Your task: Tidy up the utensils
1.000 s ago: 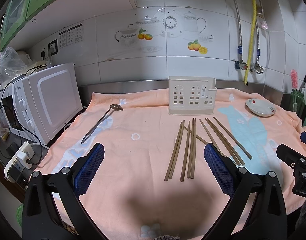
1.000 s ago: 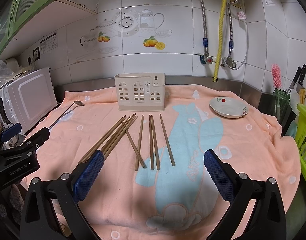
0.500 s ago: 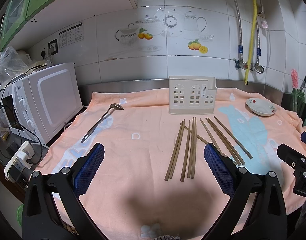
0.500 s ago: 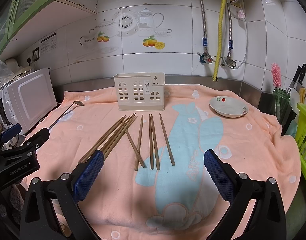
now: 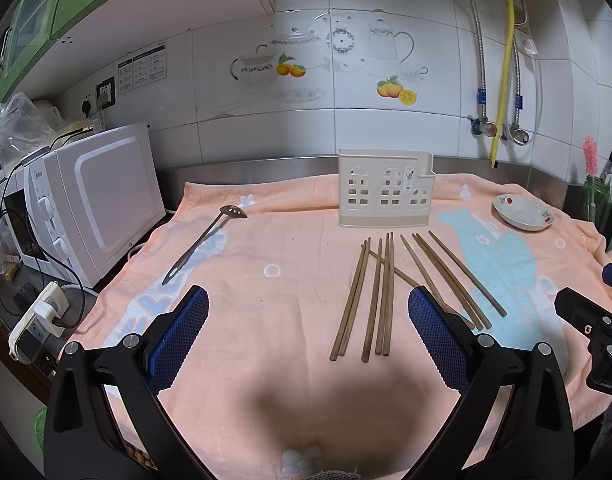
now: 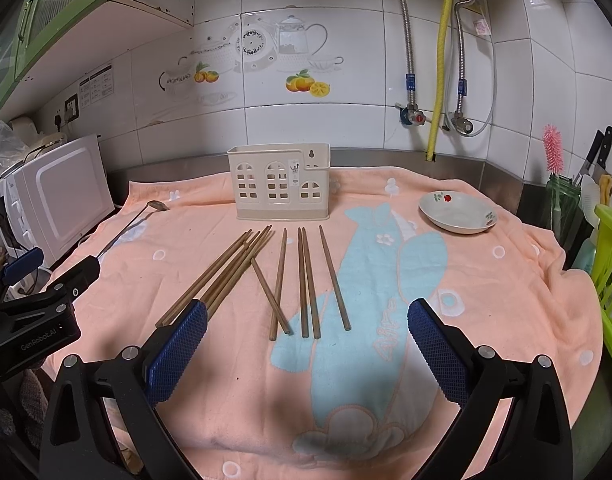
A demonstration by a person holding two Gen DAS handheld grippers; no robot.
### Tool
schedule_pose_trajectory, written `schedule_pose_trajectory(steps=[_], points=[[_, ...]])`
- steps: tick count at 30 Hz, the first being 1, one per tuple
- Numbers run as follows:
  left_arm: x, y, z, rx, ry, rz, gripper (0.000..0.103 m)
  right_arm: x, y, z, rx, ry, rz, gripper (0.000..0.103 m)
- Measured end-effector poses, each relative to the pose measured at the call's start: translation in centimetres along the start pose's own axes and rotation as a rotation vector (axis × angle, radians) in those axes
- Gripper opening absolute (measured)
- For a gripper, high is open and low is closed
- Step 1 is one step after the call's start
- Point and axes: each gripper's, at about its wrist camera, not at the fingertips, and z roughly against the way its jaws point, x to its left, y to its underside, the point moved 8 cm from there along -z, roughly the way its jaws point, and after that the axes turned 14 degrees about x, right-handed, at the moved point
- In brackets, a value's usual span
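Almost nothing changes over the last second: both views match the earlier frames, apart from a very slight drift of the left wrist camera, and no utensil has shifted on the desk. The left gripper (image 5: 308, 316) hovers low at the bottom of its frame with jaws released and nothing between the blue pads, and the right gripper (image 6: 307, 326) does the same in its own view, jaws spread wide and empty. The wooden chopsticks (image 6: 282, 280) lie loose on the peach towel (image 5: 266, 320) in the centre of the frame, 9 by a rough count, one crossing under others, all just in front of the cream utensil holder (image 5: 385, 189), which stands upright at the back and appears empty. A slotted metal spoon (image 5: 204, 246) lies apart at centre left, near the white microwave (image 5: 94, 196), and a small dish (image 6: 458, 213) sits at the right. This stillness suggests the sorting has not begun; the chopsticks and spoon all remain to be picked up and stood in the holder. The chopsticks lie nearest the right gripper, so that hand looks best placed to start.
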Motion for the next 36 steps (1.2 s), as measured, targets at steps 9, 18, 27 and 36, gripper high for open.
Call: schedule_pose_trajectory(steps=[9,18,27,36], points=[[0.09,0.12,-0.1,0.001,-0.002,0.0,0.098,0.05,-0.02,-0.05,0.001,0.001,0.0,0.097],[-0.01,0.18,-0.26,0.011,-0.007,-0.005,0.098,0.17,0.08,-0.36,0.008,-0.001,-0.001,0.097],[-0.09,0.03,-0.29,0.014,-0.01,-0.006,0.098,0.14,0.06,-0.4,0.011,-0.001,-0.001,0.097],[0.03,-0.07,-0.45,0.021,-0.016,-0.004,0.098,-0.01,0.02,-0.58,0.014,0.0,-0.005,0.097]])
